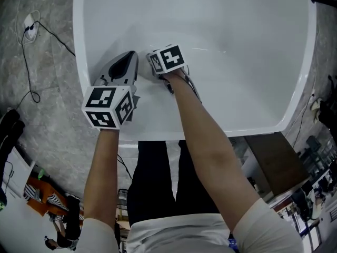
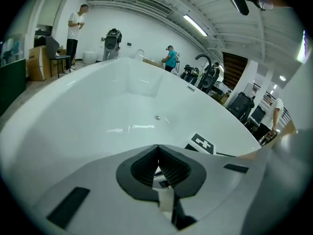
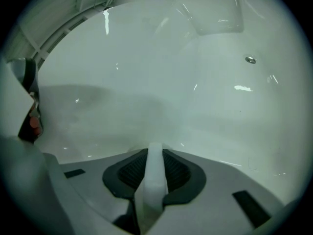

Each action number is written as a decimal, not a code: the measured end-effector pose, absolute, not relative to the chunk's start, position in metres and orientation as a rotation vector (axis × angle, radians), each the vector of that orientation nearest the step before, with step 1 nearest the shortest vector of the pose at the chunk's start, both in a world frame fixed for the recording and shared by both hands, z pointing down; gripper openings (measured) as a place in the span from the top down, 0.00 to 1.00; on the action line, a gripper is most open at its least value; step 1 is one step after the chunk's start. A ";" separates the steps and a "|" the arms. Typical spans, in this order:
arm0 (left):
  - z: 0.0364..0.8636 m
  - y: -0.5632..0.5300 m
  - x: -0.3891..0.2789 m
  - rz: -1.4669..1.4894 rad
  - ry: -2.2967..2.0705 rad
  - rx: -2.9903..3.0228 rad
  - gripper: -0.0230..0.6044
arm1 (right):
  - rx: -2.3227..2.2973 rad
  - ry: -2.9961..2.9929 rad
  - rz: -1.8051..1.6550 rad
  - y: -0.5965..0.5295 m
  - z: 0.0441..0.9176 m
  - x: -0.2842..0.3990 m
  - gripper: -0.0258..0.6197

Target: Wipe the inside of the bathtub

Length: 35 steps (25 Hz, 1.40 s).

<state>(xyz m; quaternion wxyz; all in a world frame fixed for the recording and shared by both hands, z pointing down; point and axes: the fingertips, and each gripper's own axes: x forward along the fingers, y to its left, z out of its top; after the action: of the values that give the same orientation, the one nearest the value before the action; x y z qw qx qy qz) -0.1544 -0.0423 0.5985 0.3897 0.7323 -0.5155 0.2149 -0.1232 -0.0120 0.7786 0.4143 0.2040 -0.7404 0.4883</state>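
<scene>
One white pad (image 3: 153, 177) clamped in right claw (image 3: 154, 153), bathtub wall (image 3: 195, 97) just ahead.

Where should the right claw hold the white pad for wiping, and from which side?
By its rear part, squeezing the two flat faces, coming in from behind along its length. The white pad is thin and stands on edge, so the faces likely give the steadiest hold, and its front edge reaches just past the right claw toward the bathtub wall. It is held so now.
</scene>
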 end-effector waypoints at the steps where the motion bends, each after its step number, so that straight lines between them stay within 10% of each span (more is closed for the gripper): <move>1: 0.602 -0.041 -0.153 0.551 -1.305 1.856 0.95 | 0.523 -1.856 1.225 -0.014 0.780 -0.118 0.81; 35: 0.635 -0.044 -0.058 0.636 -1.149 1.936 0.95 | 0.753 -1.664 1.145 -0.048 0.787 0.127 0.81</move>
<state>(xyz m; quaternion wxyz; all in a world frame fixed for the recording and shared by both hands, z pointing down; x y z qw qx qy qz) -0.0584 -0.0444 0.6346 0.3903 0.7618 -0.4523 0.2505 0.1269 -0.0484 0.7875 0.4730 0.3079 -0.6801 0.4679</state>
